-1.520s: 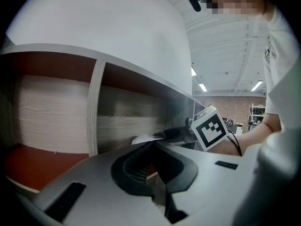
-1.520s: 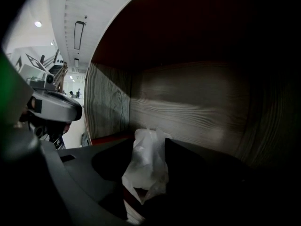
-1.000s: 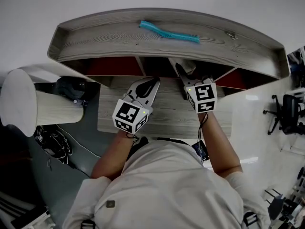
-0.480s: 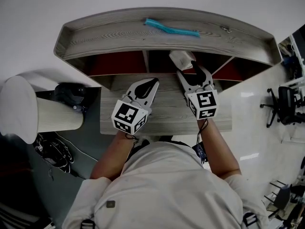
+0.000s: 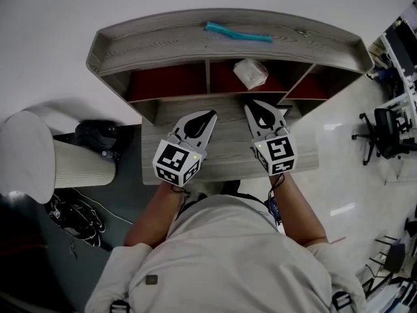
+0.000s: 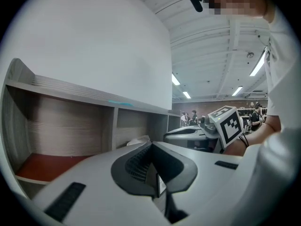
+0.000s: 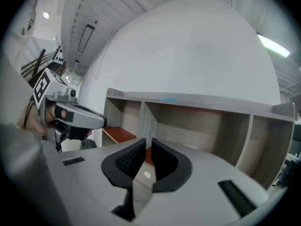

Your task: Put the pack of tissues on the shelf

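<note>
The left gripper [image 5: 199, 118] is hovering over the desk [image 5: 228, 158], jaws together, empty. The pack of tissues [image 5: 251, 73] is lying in the shelf's [image 5: 163, 44] middle compartment, near its front edge. The right gripper [image 5: 263, 113] is hanging just outside that edge, its empty jaws closing.

White, soft, crinkled pack of tissues [image 5: 251, 73], lying loose and askew on the red floor of the middle compartment of the grey wood-grain shelf [image 5: 163, 41], near the front edge, clear of both dividers, under the curved top board
</note>
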The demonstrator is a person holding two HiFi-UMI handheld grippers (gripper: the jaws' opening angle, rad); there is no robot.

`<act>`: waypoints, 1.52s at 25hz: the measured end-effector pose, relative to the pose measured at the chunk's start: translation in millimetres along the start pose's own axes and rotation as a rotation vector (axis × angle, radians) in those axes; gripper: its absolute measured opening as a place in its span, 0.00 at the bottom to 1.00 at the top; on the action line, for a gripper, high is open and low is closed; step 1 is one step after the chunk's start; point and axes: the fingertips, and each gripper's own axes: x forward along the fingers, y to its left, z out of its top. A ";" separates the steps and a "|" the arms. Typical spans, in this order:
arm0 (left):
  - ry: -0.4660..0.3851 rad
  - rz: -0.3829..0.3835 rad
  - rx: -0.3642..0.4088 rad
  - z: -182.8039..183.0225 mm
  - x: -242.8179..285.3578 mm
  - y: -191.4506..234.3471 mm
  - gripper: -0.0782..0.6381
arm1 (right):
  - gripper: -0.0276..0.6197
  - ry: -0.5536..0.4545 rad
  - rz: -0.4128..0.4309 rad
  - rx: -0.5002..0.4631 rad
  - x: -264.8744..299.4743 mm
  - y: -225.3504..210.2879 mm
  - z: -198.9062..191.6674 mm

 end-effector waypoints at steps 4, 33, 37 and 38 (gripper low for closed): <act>-0.005 -0.023 0.009 0.1 -26.6 -9.3 0.13 | 0.09 -0.024 -0.015 0.000 -22.1 27.2 10.2; 0.008 -0.165 0.002 -25.1 -154.2 -92.2 0.13 | 0.07 -0.051 0.012 -0.015 -156.9 172.7 20.4; 0.012 -0.164 0.002 -27.8 -155.1 -109.2 0.13 | 0.07 -0.053 0.017 -0.014 -177.2 173.7 16.9; 0.018 -0.169 0.000 -30.2 -155.7 -115.9 0.13 | 0.07 -0.051 0.014 -0.006 -184.6 174.1 14.7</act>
